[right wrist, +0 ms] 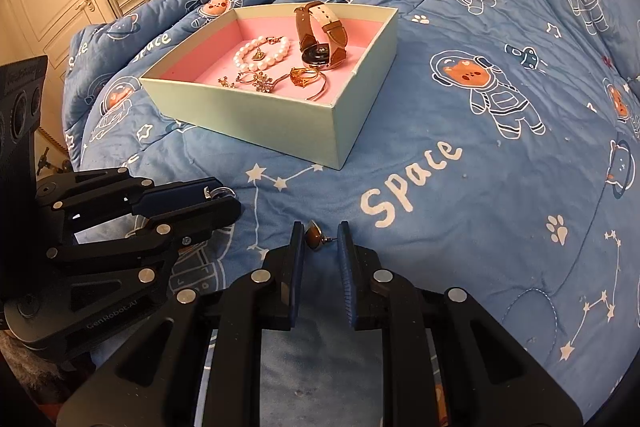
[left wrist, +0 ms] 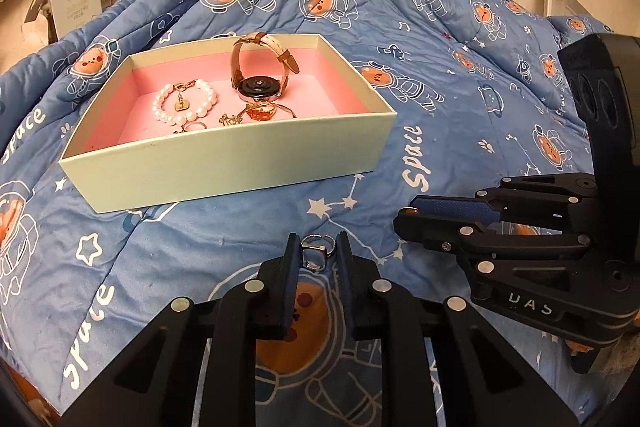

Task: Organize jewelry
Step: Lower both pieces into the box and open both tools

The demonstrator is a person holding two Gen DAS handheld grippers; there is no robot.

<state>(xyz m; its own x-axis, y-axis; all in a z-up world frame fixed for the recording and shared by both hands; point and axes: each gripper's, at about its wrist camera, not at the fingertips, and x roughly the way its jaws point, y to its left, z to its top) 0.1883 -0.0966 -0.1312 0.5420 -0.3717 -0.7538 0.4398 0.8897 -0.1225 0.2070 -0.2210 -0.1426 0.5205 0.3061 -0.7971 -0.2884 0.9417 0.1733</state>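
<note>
On a quilted blue bedspread (right wrist: 460,195) printed with astronaut bears, the left gripper (left wrist: 319,251) is clamped on a silver ring with a square face (left wrist: 315,254). The right gripper (right wrist: 319,239) pinches a brown teardrop stud earring (right wrist: 315,235) by face and post. The pale green cardboard box with pink lining (left wrist: 224,163) lies farther off; only the right wrist view shows its snowflake charm (right wrist: 264,81).

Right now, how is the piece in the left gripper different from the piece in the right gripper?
The left gripper holds a silver ring with a flat square face; the right gripper holds a brown stud earring with a thin post. The ring fills the gap between the left pads; the earring sits against one pad, its post reaching towards the other. Both are small, both are above the blue quilt, outside the box.
</note>
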